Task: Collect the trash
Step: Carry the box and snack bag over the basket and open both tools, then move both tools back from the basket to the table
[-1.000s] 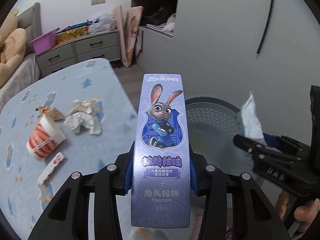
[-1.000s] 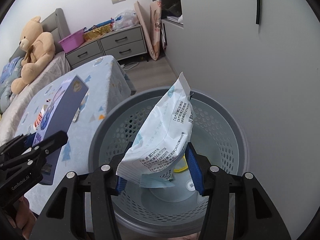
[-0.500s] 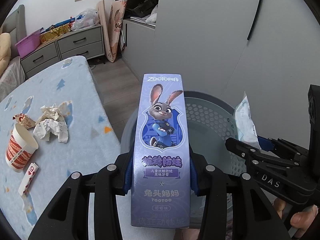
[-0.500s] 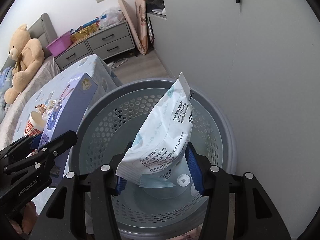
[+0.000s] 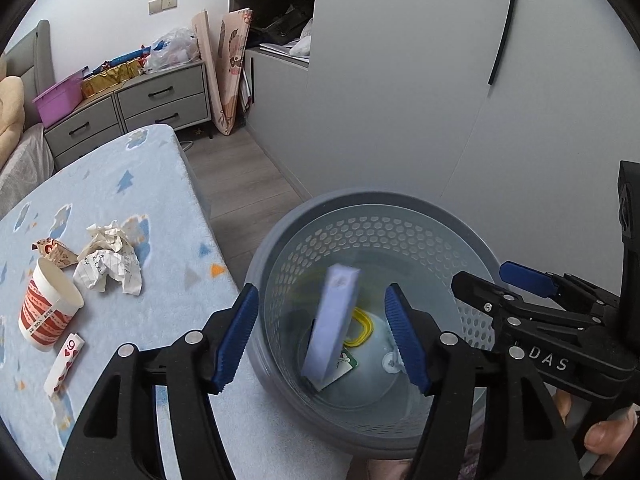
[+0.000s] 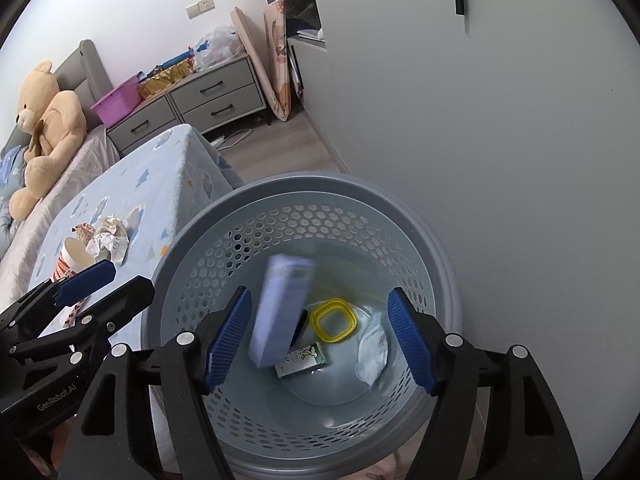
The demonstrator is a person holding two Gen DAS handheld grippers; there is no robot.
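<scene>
Lilac carton [image 5: 331, 322] blurs inside the grey basket [image 5: 280, 236]; left gripper [image 5: 322, 334] and right gripper [image 6: 320, 338] both gape, holding nothing; cup [image 5: 47, 312] and crumpled paper [image 5: 108, 266] lie on the bed, where soft fabric could snag a pinch

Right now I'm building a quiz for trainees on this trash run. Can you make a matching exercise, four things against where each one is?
Things:
1. purple box
2. paper cup
3. yellow ring
4. crumpled paper

Places:
A. flat on the basket floor
B. on the blue cover, beyond the cup
C. blurred, inside the basket
D. on the blue cover, near its left edge in the view

Pairs: 1-C, 2-D, 3-A, 4-B
</scene>
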